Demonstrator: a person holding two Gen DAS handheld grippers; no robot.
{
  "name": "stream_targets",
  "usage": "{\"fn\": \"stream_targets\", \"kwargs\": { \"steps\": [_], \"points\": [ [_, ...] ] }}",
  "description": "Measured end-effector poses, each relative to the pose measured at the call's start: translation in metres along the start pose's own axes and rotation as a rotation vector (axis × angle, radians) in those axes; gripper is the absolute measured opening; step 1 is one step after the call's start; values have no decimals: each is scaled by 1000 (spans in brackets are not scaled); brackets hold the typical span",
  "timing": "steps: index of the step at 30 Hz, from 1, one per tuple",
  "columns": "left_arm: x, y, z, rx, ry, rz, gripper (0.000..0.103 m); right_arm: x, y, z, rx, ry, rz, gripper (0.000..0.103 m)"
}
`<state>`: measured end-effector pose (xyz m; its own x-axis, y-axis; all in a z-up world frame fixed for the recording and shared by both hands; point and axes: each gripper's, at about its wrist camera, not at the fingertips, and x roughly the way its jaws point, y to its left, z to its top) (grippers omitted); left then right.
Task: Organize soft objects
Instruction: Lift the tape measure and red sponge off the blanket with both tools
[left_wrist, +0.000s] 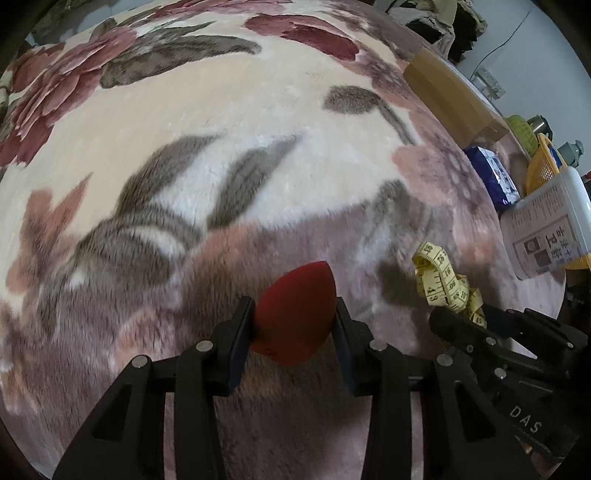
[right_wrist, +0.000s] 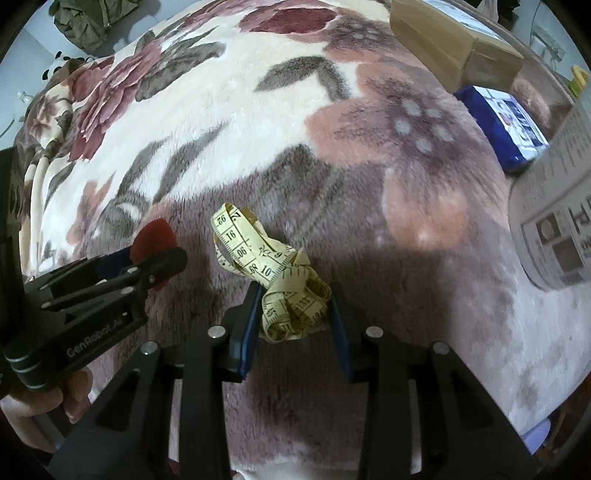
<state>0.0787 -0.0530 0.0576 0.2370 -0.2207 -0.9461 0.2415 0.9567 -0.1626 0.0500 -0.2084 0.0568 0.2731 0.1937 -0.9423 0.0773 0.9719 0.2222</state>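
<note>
My left gripper (left_wrist: 293, 319) is shut on a dark red teardrop makeup sponge (left_wrist: 295, 314), held above the floral fleece blanket (left_wrist: 221, 110). The sponge also shows in the right wrist view (right_wrist: 153, 238), at the tip of the left gripper (right_wrist: 159, 262). My right gripper (right_wrist: 293, 306) is shut on a bunched yellow tape measure (right_wrist: 277, 277), whose loose loops stick out forward past the fingers. In the left wrist view the tape measure (left_wrist: 443, 280) shows at the right, held by the right gripper (left_wrist: 465, 321).
A brown cardboard box (right_wrist: 454, 40) lies at the far right of the blanket. A blue packet (right_wrist: 506, 125) lies beside it. A white printed container (right_wrist: 557, 206) stands at the right edge. A yellow basket (left_wrist: 543, 166) and green item (left_wrist: 521, 129) sit beyond it.
</note>
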Motion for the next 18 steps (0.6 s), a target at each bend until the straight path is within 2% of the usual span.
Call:
{"fn": "stream_targets", "kwargs": {
  "steps": [8,18],
  "points": [
    [-20,-5,-19,-6,-15,9,42,-13,1,-14,10,-12,-25,35],
    [-34,-21,-26,9,-37,3,42,-30,-4,-26,16,-39,-42,35]
  ]
}}
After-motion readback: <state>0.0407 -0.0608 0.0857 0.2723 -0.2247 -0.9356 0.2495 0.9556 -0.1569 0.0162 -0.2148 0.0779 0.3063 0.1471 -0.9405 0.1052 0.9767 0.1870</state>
